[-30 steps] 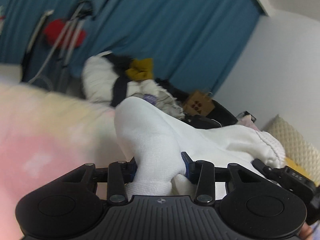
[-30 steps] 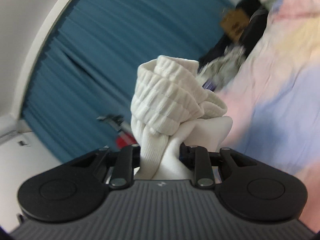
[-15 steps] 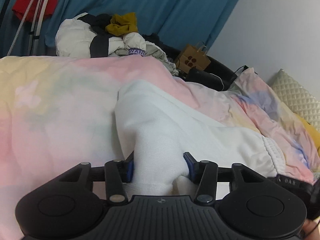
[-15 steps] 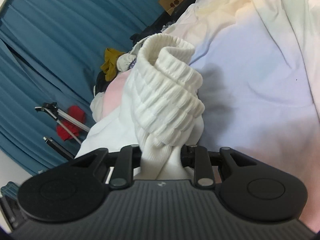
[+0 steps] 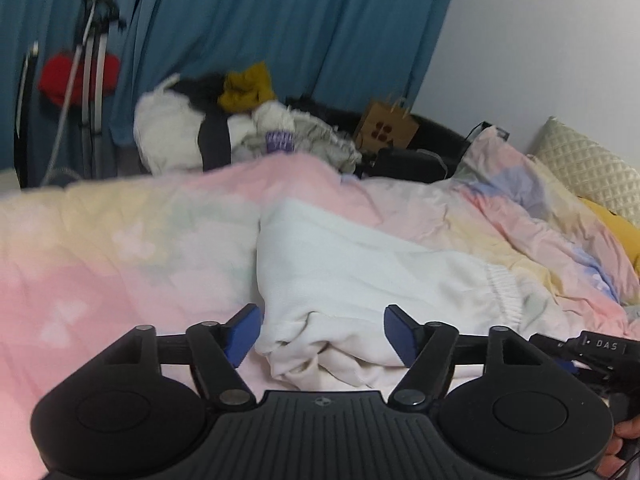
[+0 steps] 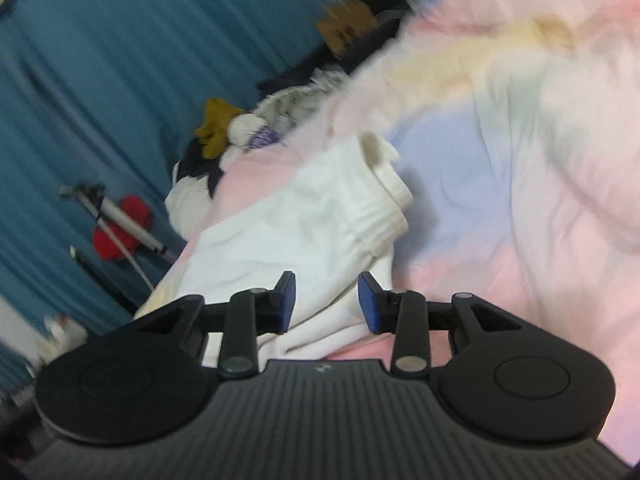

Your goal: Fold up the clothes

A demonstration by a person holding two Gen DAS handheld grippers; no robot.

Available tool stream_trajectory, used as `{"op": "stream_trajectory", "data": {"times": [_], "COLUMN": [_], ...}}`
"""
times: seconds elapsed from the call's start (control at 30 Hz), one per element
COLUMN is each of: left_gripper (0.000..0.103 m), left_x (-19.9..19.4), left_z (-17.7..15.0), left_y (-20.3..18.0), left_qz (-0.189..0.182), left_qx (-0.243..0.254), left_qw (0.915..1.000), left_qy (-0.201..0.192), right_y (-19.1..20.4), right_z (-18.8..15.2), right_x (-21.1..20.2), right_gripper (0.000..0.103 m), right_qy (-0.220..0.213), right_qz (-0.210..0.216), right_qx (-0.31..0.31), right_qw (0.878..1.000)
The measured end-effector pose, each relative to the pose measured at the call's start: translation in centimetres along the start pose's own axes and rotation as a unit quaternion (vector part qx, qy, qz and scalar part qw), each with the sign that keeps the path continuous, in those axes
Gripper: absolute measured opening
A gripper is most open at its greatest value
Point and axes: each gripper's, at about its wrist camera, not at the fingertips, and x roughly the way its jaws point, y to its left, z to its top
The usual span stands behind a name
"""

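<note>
A white sweat garment (image 5: 360, 276) with a ribbed cuff (image 6: 384, 200) lies folded over on the pastel duvet (image 5: 120, 248). In the left wrist view my left gripper (image 5: 322, 332) stands low over the garment's near bunched edge. Its jaws are opening wide, the cloth lies loose between the blue pads (image 5: 244, 332), and they do not press it. In the right wrist view my right gripper (image 6: 326, 300) is also opening, with white cloth (image 6: 280, 240) lying slack between its pads. Part of the right gripper (image 5: 592, 350) shows at the left view's lower right edge.
Past the far edge of the bed lies a heap of clothes (image 5: 224, 136) with a mustard piece on top, and a brown paper bag (image 5: 386, 128) beside it. A cream quilted pillow (image 5: 588, 168) lies at right. A tripod with something red (image 5: 80, 76) stands before the blue curtain.
Both grippers were shut on the raised white garment; now their jaws have spread and the garment lies on the duvet. Both views have swung.
</note>
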Motion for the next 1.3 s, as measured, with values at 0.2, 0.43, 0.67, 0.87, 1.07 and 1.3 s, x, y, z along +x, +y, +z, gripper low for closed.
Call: {"op": "stream_trajectory", "data": {"times": [0.2, 0.43, 0.67, 0.87, 1.07, 1.3], "left_gripper": [0.075, 0.081, 0.103, 0.103, 0.103, 0.103], "left_x": [-8.6, -15.4, -17.8, -17.7, -16.5, -16.2], "left_z": [-0.7, -2.8, -6.1, -7.7, -8.7, -9.0], "left_y": [-2.6, -4.2, -5.3, -5.0, -4.2, -3.8], "left_qz": [-0.001, 0.001, 0.03, 0.041, 0.061, 0.074], "left_qx": [0.018, 0.027, 0.048, 0.054, 0.056, 0.06], "left_qw": [0.9998, 0.9989, 0.9962, 0.9952, 0.9952, 0.9943], "left_qy": [-0.013, -0.039, -0.066, -0.07, -0.052, -0.048], "right_y": [3.9, 6.9, 8.6, 8.4, 7.8, 8.3], "right_z": [-1.6, -4.4, -7.0, -7.8, -7.9, -8.5], "right_x": [-6.7, -11.2, -12.1, -11.2, -9.7, -9.3], "right_gripper": [0.038, 0.038, 0.038, 0.075, 0.088, 0.088], "right_qy": [-0.027, -0.043, -0.057, -0.073, -0.063, -0.065], "right_qz": [0.012, 0.026, 0.027, 0.018, 0.026, 0.003], "right_qx": [-0.108, -0.182, -0.225, -0.222, -0.21, -0.224], "right_qw": [0.994, 0.982, 0.972, 0.972, 0.975, 0.972]}}
